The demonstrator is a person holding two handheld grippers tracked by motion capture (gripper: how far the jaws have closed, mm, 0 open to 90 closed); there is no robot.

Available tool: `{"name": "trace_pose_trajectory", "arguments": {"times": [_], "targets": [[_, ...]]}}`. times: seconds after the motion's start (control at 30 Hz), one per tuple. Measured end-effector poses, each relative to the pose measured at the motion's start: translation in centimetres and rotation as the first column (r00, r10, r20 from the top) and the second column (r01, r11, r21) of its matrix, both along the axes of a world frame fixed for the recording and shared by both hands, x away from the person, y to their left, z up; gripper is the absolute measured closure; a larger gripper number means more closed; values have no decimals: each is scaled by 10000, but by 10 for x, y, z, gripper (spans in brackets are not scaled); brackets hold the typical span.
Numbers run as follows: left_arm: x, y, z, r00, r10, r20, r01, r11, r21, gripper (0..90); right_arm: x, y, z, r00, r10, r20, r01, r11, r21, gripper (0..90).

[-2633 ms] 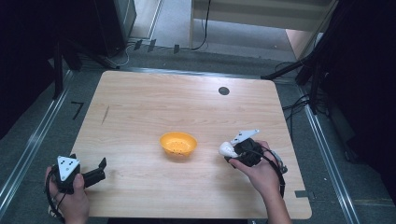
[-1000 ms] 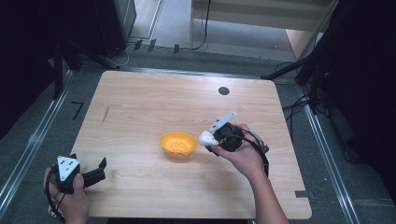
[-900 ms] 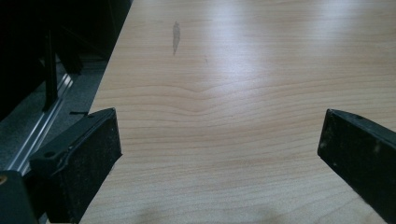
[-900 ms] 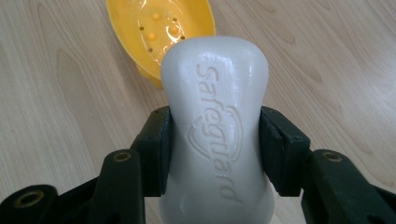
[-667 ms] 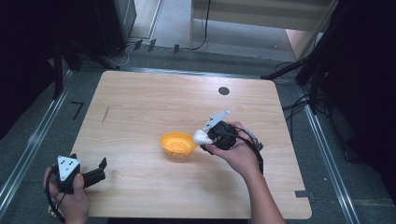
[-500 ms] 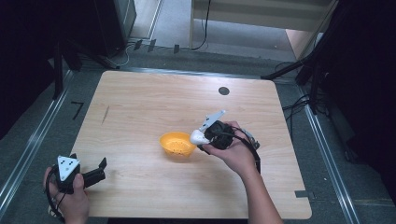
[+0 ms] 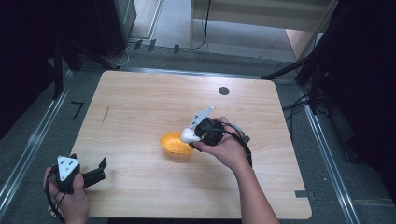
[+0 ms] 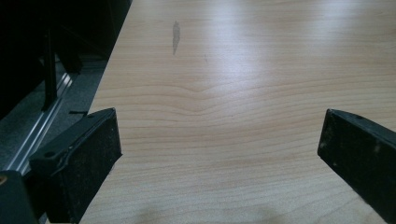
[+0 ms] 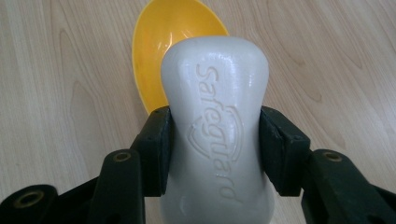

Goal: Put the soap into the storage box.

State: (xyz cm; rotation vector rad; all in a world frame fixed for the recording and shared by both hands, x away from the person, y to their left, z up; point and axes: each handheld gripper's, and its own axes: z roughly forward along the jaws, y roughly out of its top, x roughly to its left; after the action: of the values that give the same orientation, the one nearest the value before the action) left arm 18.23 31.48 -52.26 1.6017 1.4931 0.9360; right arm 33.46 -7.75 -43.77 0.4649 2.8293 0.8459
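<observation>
Left gripper [image 7: 95,170] at near-left table [image 7: 140,107] edge, jaws spread wide, nothing between them, bare wood ahead. Right gripper [image 9: 215,135] clamped on white soap bar [image 9: 215,130], embossed "Safeguard", held at right rim of yellow bowl [image 7: 173,144], mid-table. Small black disc [image 7: 223,91] near far edge.

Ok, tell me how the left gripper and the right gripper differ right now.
The left gripper is open with nothing between its black jaws; the right gripper is shut on a white bar of soap. The left sits at the near left corner of the pale wooden table; the right is over the rim of the small orange bowl. Both are hand-held.
</observation>
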Motion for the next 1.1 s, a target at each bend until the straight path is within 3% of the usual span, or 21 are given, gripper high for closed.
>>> {"name": "trace_pose_trajectory", "arguments": {"times": [0.4, 1.1], "targets": [[0, 0, 0, 10000, 2, -6, -2, 10000, -34, 0, 6, 19, -1, 9976, 678, 132, -674, 9973, -298, 505], [0, 1, 0, 10000, 6, 12, -6, 10000, -73, 0, 16, 44, -16, 9919, 1241, -260, -1257, 9895, -718, 504]]}}
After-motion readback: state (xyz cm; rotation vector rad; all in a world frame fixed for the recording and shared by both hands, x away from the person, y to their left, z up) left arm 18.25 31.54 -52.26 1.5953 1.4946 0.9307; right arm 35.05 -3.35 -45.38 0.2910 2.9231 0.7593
